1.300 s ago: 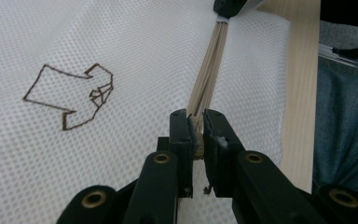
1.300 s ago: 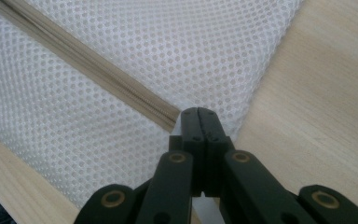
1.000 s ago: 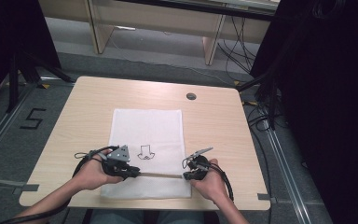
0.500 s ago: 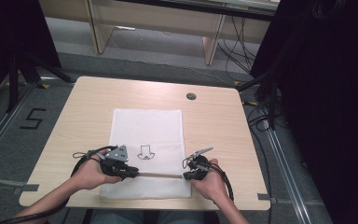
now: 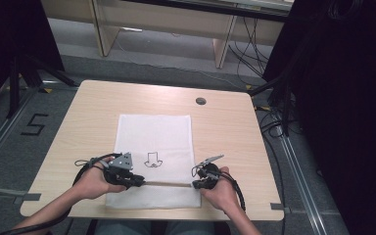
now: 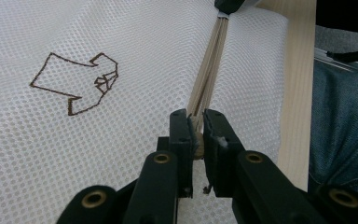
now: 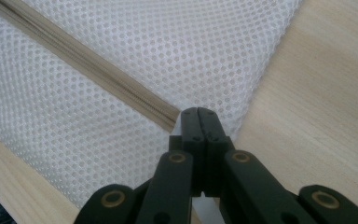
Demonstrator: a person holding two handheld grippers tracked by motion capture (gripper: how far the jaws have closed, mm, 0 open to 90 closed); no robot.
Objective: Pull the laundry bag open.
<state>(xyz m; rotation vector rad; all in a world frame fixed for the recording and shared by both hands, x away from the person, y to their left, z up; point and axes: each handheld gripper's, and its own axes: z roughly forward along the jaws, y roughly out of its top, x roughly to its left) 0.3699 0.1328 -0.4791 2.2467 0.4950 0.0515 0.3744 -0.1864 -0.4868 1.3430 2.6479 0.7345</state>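
Two grippers hold opposite ends of a beige zipper that runs across a white mesh laundry bag lying flat on a light wooden table. Seen from the high view, the left gripper sits at the zipper's left end and the right gripper at its right end, with the strip stretched straight between them near the bag's near edge. In the left gripper view, the left gripper has its jaws nearly closed, pinching a small beige piece at the zipper's end, and the zipper runs straight away from the jaw tips toward the other gripper far off. A brown outline emblem is printed on the mesh to the left of those jaws. In the right gripper view, the right gripper has its jaws pressed fully together on a white tab at the end of the zipper, which leads off up and to the left from the tips; bare table wood lies to the right of the jaws.
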